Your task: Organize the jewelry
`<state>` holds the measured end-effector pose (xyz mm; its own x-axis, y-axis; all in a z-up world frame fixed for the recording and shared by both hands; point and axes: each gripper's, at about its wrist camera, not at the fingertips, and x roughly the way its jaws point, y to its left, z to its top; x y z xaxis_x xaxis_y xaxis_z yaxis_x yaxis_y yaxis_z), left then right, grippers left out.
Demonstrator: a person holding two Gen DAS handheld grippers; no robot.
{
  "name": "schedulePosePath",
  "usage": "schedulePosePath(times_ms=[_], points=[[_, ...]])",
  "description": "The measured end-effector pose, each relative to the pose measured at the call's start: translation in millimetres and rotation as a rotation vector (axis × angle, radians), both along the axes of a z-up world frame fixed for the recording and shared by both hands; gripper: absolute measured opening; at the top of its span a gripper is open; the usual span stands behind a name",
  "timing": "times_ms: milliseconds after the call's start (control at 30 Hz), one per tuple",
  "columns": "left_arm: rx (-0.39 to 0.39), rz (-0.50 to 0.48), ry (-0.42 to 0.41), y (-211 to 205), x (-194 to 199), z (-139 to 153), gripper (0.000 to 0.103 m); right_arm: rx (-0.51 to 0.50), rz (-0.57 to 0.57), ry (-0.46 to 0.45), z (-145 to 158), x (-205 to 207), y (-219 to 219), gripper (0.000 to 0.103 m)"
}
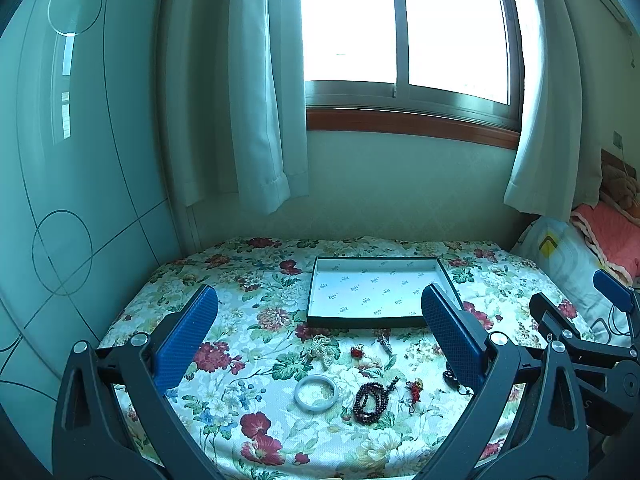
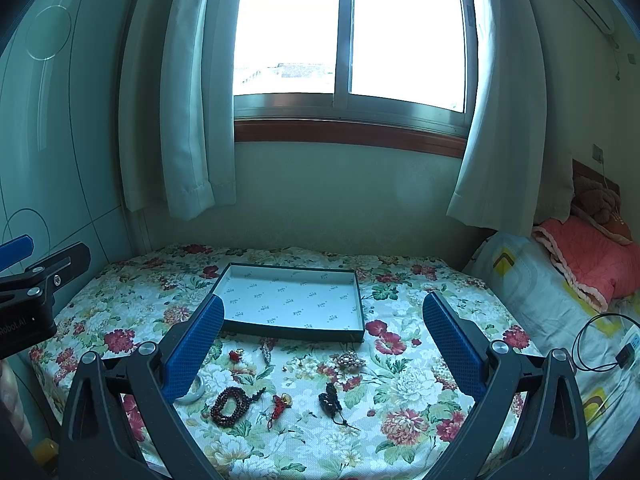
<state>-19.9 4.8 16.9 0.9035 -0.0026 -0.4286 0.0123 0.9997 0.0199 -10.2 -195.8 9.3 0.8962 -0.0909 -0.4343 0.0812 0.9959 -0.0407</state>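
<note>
Left gripper (image 1: 320,332) and right gripper (image 2: 323,338) hover level above the floral bed (image 1: 192,280), jaws wide apart, holding nothing. From left: white bangle (image 1: 316,392), dark bead bracelet (image 1: 370,402), red charm (image 1: 414,392), near the far empty tray (image 1: 372,292); a black piece (image 1: 450,376) is partly hidden behind the finger

Pale bangle (image 2: 195,392) half hidden behind right gripper's (image 2: 322,340) left finger.

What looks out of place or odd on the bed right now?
Nothing damaged or spilled. The tray sits empty and flat, slightly skewed to the bed's edge. All jewelry is loose on the floral sheet in front of it: bangle, bead bracelet, red charm. Both grippers are open, holding nothing.
</note>
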Motion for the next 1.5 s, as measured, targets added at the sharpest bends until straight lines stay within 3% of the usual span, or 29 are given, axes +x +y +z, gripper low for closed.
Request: schedulePosePath(times_ms=[600,800,1067,1200,1333,1500], points=[[0.001,0.002,0.002,-0.1,0.0,-0.9,0.101,0.0,0.0,-0.001,-1.5,-0.3,0.7,0.099],[-0.002,0.008,0.034,3.7,11.1,-14.8,0.101,0.005,-0.007,0.031,-10.5,7.8,-0.9,0.099],[-0.021,0.019,0.177,10.1,58.9,-63.3,0.101,0.051,-0.016,0.156,-57.7,45.6,-18.2,0.099],[-0.073,0.015,0.304,19.1,90.0,-106.9,0.101,0.085,0.001,0.239,-94.2,64.7,-27.9,0.099],[-0.064,0.026,0.402,26.3,112.2,-152.0,0.101,0.114,0.008,0.341,-138.5,82.7,-37.7,0.099],[-0.088,0.024,0.517,34.4,131.9,-200.1,0.086,0.15,0.01,0.435,-181.2,96.9,-45.8,0.098]])
